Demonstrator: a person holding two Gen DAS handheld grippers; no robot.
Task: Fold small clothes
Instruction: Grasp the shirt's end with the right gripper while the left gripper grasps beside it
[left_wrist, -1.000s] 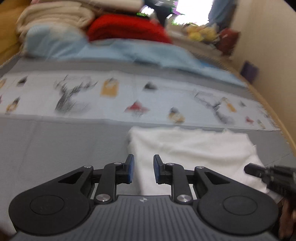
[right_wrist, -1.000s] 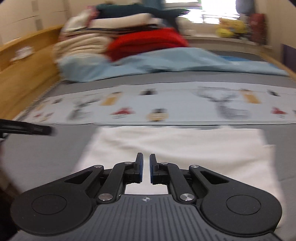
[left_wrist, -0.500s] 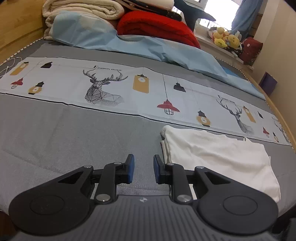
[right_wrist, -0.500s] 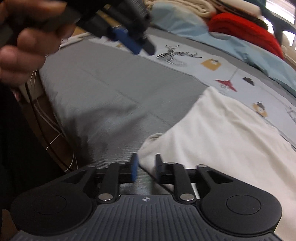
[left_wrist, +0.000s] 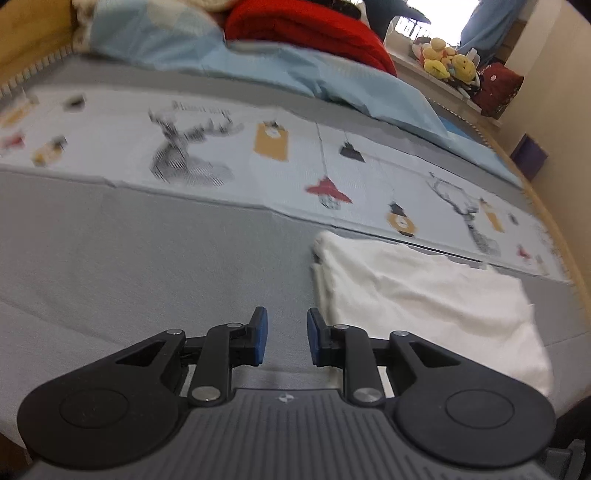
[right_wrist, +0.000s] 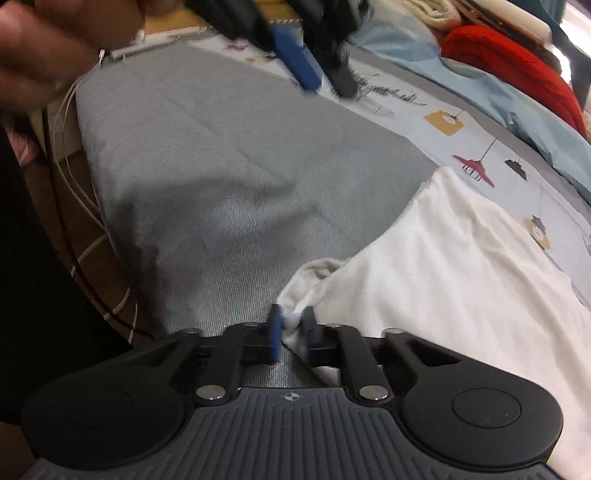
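Right now the right gripper (right_wrist: 293, 329) is closing, its pads pinching the near corner of the white garment (right_wrist: 461, 280), which lies flat on the grey bedspread (right_wrist: 221, 177) beside the printed band. Over on the other side, the left gripper (left_wrist: 283, 336) is opening above bare bedspread, jaws apart, nothing between them.

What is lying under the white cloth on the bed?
The white cloth lies flat on the grey bed cover, its far edge near the printed strip. Anything between its folded layers is hidden.
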